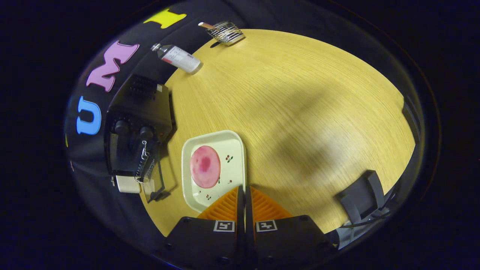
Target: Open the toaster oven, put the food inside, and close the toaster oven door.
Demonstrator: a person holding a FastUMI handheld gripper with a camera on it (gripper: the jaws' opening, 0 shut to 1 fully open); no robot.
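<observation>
A: Where do things stand?

B: The tongs [244, 191] hang above the wooden table [300, 112] with the two fingers pressed together and nothing between them. The toaster oven [138, 123] sits off to the left by the booth wall, and its glass door [153, 180] looks dropped open, though the fisheye bends it and I can't be sure how far down it lies.

A: And the food?

B: A round pink slice [205, 166], ham or something like it, lies flat on a cream tray [232, 138] with little cherry prints. The tray is just ahead of the fingertips and a touch to their left, and its near corner runs under them. The slice sits left of the fingers' line, between them and the oven.

A: So what's the step in hand?

B: I'd judge it's picking up the food, since the door seems open already. The fingers need to part first, then shift left so the slice's edge falls between them.

A: Any tips for doing it well?

B: The slice is thin and flat on the tray, so I'd come in low at its near rim and slip one finger under the edge, not press down from above. It looks floppy, so grip gently and carry it level. The tray may slide if it's nudged.

A: Anything else around?

B: A bottle [179, 58] lying on its side and a wire rack [226, 32] at the far end, well apart from all this.
</observation>
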